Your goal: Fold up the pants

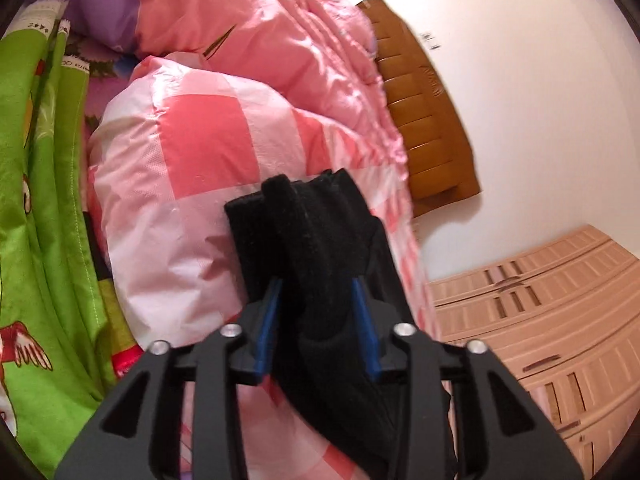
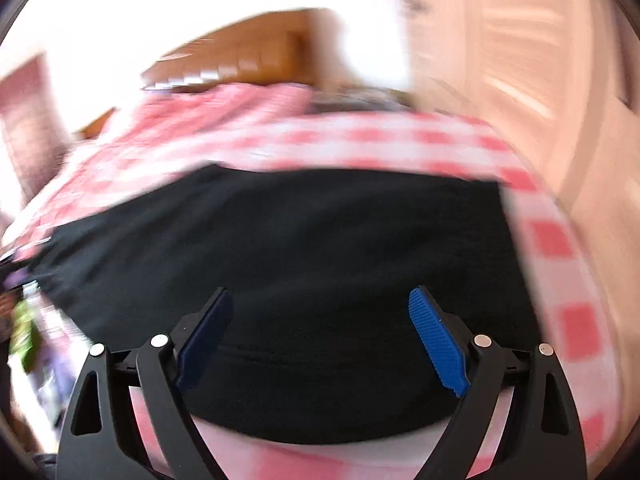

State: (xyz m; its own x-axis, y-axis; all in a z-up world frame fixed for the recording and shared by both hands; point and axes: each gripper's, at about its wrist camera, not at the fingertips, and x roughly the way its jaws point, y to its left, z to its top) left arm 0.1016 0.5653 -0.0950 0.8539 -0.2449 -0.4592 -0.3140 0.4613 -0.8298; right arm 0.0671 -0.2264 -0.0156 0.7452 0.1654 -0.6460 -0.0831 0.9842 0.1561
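Note:
The black pants (image 1: pixel 320 248) are bunched between the blue pads of my left gripper (image 1: pixel 318 286), which is shut on them and holds them above a pink checked quilt (image 1: pixel 192 168). In the right wrist view the pants (image 2: pixel 288 248) lie spread flat across the pink checked bedding (image 2: pixel 560 240). My right gripper (image 2: pixel 320 308) is open just above the pants with nothing between its blue pads (image 2: pixel 436 344). The right wrist view is motion-blurred.
A pink duvet (image 1: pixel 260 32) is heaped behind the quilt. A green printed blanket (image 1: pixel 44 200) lies at the left. A wooden headboard (image 1: pixel 424 120) stands against the white wall. A beige wardrobe (image 1: pixel 540 320) is at the right, also in the right wrist view (image 2: pixel 520 40).

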